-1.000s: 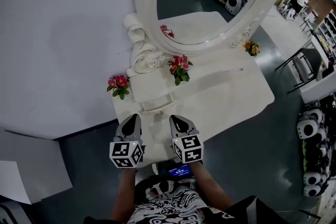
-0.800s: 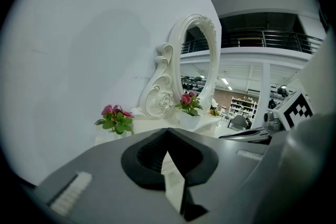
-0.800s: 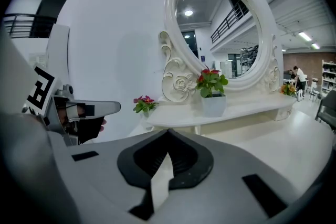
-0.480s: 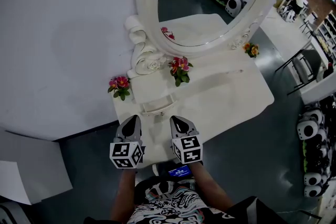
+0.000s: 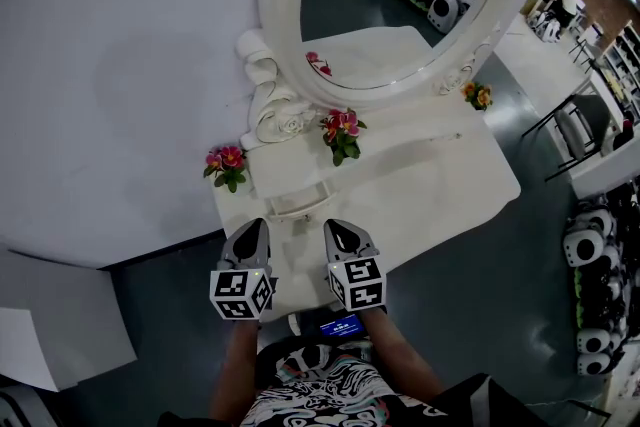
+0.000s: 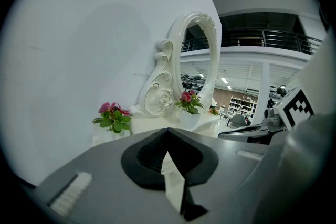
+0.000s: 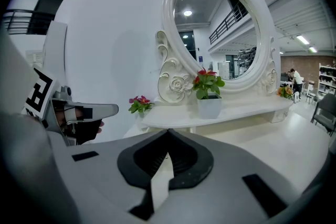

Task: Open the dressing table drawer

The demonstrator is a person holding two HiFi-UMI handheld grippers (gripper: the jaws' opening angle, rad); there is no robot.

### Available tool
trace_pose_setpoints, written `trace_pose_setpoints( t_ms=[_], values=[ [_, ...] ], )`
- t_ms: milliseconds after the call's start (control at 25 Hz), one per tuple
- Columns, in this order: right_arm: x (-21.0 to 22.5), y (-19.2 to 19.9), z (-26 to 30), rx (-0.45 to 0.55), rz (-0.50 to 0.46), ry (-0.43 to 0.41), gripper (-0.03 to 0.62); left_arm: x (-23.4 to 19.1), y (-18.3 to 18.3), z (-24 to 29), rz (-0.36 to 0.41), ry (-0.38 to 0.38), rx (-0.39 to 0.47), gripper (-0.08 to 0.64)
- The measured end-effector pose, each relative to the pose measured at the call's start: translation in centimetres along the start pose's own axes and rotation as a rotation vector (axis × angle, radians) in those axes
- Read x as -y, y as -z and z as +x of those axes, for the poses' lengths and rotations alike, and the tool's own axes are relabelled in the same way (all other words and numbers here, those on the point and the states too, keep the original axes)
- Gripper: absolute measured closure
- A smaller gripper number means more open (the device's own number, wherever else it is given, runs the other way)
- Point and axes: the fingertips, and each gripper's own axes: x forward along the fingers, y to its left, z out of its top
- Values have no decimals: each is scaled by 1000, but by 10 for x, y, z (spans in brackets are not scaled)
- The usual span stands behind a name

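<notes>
At the far left of the white dressing table, a small pot of pink flowers with green leaves sits on the corner, close to the route a hand would take. Just nearer the person, the left gripper hovers over the table's front edge, its grey jaws pressed together on nothing. Between the two grippers and a little beyond their tips lies what I take to be the small white drawer with a curved handle, closed, set under the raised shelf below the white oval mirror frame. The right gripper hangs just beside it, jaws likewise pinched together and empty.

To do the step well, one gripper should spread its jaws, come in low and level, close on the handle's middle, and pull straight back toward the person so the drawer does not skew.

Behind the drawer, a white pot of red flowers stands on the shelf, so approach from the front. Rightward the tabletop is bare up to the orange flowers; a black chair stands well apart.
</notes>
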Motion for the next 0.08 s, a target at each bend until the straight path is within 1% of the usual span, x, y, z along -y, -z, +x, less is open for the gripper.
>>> trace_pose_setpoints(
  t_ms=[80],
  values=[
    [-1, 0, 1, -2, -1, -1, 592, -1, 1, 1, 0, 1, -1, 558]
  ],
)
